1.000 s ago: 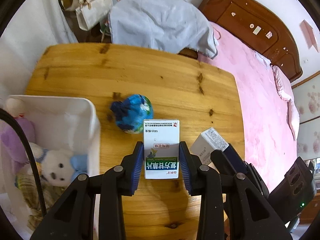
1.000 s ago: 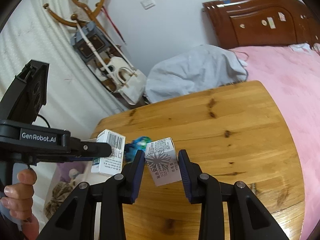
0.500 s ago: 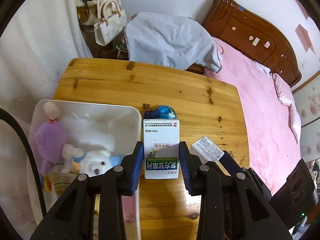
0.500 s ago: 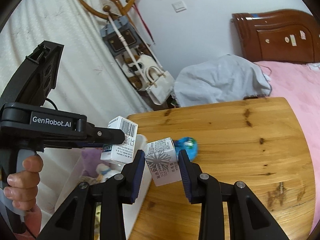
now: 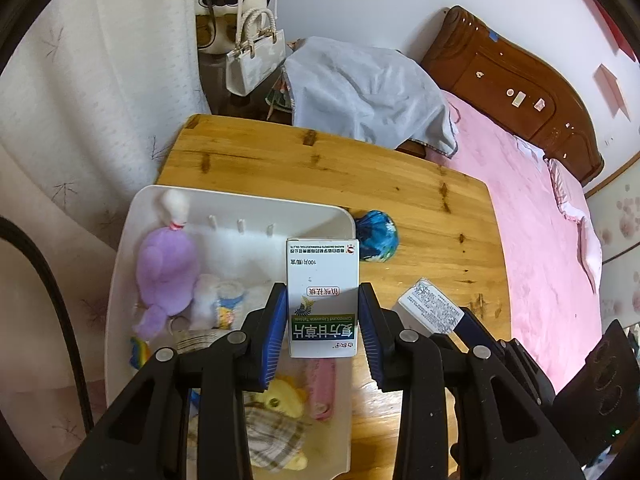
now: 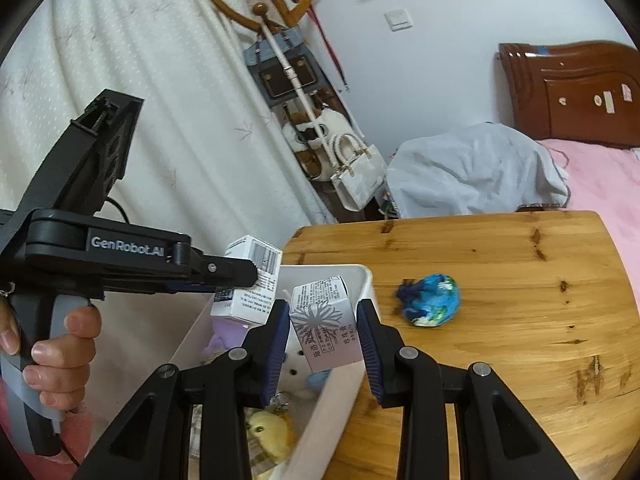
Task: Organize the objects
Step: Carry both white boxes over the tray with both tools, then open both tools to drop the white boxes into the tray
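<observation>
My left gripper (image 5: 323,332) is shut on a white and green medicine box (image 5: 322,292), held above the right side of the white bin (image 5: 240,198). The left gripper and its box (image 6: 250,280) also show in the right wrist view. My right gripper (image 6: 323,334) is shut on a white and grey carton (image 6: 325,326), held over the bin's rim (image 6: 366,280); the carton also shows in the left wrist view (image 5: 430,312). The bin holds a purple plush (image 5: 166,264), a yellow plush (image 5: 280,400) and other small toys. A blue ball-like toy (image 5: 376,236) lies on the wooden table (image 5: 320,164) right of the bin.
A pink bed (image 5: 532,216) runs along the table's right side. A chair draped in grey cloth (image 5: 360,92) stands behind the table. A coat rack with bags (image 6: 320,140) and a white curtain (image 5: 100,80) are at the left.
Both grippers, holding their boxes, have moved left from over the bare table to over the white bin. The blue toy has not moved.
</observation>
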